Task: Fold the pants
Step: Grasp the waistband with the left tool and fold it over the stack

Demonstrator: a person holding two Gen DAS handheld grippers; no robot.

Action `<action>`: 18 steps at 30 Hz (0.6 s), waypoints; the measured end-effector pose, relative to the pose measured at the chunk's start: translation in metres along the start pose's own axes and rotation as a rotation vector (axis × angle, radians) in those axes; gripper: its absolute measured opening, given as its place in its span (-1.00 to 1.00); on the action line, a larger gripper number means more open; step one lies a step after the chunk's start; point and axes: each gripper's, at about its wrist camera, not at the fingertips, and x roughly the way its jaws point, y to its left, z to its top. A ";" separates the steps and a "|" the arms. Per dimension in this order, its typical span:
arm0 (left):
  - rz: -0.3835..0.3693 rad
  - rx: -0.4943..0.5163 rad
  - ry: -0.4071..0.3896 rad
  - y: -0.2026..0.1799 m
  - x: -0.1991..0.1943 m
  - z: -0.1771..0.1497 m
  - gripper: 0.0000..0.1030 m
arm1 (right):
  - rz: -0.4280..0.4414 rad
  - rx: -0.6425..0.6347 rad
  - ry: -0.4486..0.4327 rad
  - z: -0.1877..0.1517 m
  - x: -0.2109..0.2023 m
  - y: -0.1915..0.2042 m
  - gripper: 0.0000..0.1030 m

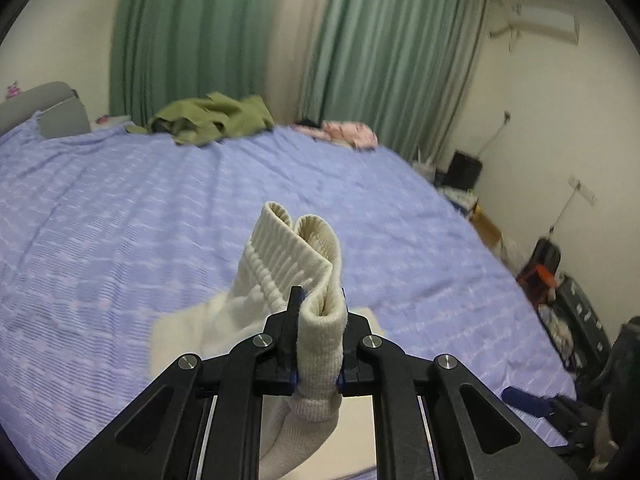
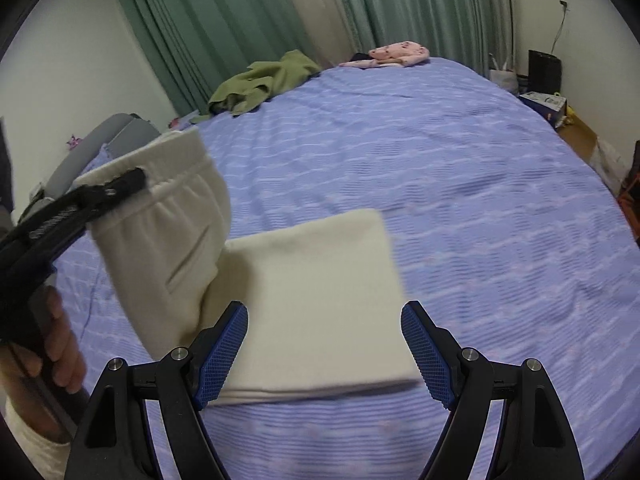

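Note:
The cream pants lie partly folded on the purple bedsheet. My left gripper is shut on the ribbed waistband end of the pants and holds it lifted above the bed. In the right wrist view the left gripper shows at the left, holding the raised waistband part beside the flat folded part. My right gripper is open and empty, its blue pads on either side of the folded part's near edge, just above it.
A green garment and a pink garment lie at the bed's far edge by green curtains. A grey headboard is at the left. Boxes and bags stand on the floor to the right.

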 end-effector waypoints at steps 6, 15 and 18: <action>0.002 0.025 0.132 -0.059 0.056 -0.025 -0.74 | -0.018 0.018 0.019 0.000 0.001 -0.056 0.56; -0.108 0.052 0.312 -0.116 0.108 -0.068 -0.28 | -0.099 0.058 0.092 -0.013 0.016 -0.118 0.56; -0.104 0.055 0.275 -0.120 0.090 -0.066 0.14 | -0.119 0.085 0.103 -0.017 0.015 -0.130 0.56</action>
